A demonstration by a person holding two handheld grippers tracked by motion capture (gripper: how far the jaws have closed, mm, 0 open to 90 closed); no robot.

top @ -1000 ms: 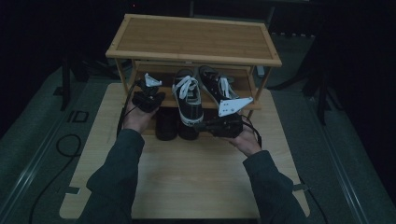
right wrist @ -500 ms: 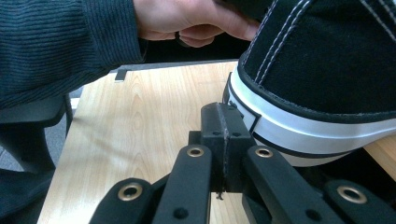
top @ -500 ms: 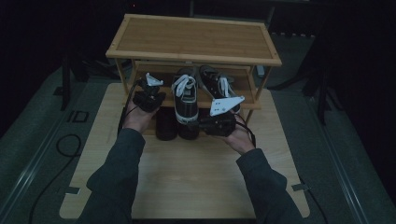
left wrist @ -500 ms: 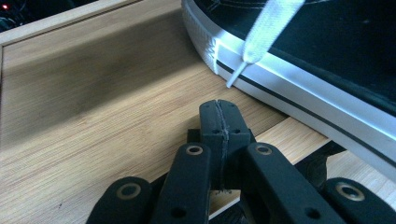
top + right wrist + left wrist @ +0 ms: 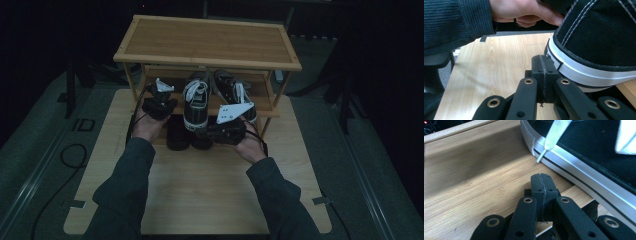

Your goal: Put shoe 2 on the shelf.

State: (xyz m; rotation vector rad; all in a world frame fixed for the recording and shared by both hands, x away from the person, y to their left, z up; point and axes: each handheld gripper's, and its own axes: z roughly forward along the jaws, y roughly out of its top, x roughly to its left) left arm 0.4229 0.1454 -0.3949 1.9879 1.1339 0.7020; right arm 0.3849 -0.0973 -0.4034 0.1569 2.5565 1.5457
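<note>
High view: a black sneaker (image 5: 196, 104) sits on the wooden rack's (image 5: 210, 42) lower shelf, heel overhanging the front edge. The left gripper (image 5: 159, 102), at its nine o'clock, is clenched on nothing. The right gripper (image 5: 227, 131), at five o'clock, is likewise clenched empty, beside the heel.

We see both forearms in dark ribbed sleeves reaching forward from the bottom of the high view, angled slightly inward. The bare left hand (image 5: 146, 125) grips the black two-jaw left gripper (image 5: 159, 102), whose jaws press flat together along a thin seam in its own view. The bare right hand (image 5: 250, 146) grips the black right gripper (image 5: 226, 131) topped by a grey three-cornered plate, its jaws likewise pressed together with nothing between them.
</note>
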